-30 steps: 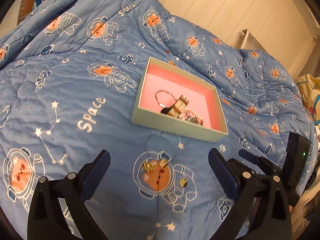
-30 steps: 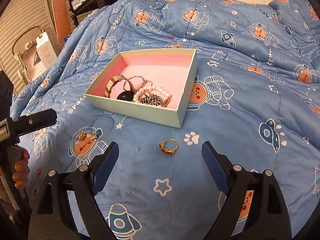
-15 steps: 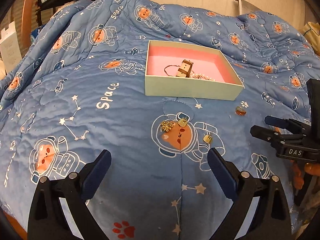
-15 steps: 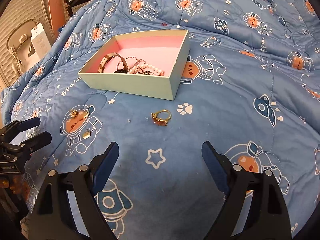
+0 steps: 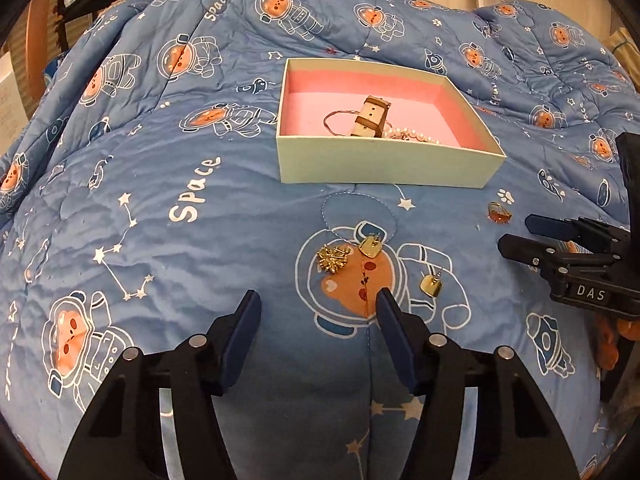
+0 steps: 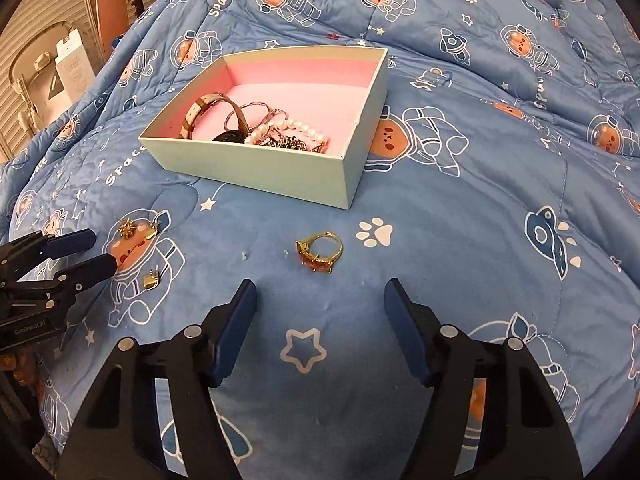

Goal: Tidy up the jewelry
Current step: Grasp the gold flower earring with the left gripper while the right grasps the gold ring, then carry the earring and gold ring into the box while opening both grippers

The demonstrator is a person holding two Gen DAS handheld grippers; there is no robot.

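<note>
Four loose pieces lay on the blue space-print quilt [image 5: 168,184] in front of one pale green box [image 5: 384,164]: one gold spiky brooch [image 5: 332,258], two gold earrings [image 5: 370,246] [image 5: 431,285], and one amber-stone ring [image 6: 320,252]. Inside the pink-lined box sat one strap watch [image 6: 204,114], one pearl bracelet [image 6: 296,128] and tangled chains. Both the left gripper [image 5: 318,312] and right gripper [image 6: 320,300] were closing, half-wide, with nothing between their jaws.
</note>
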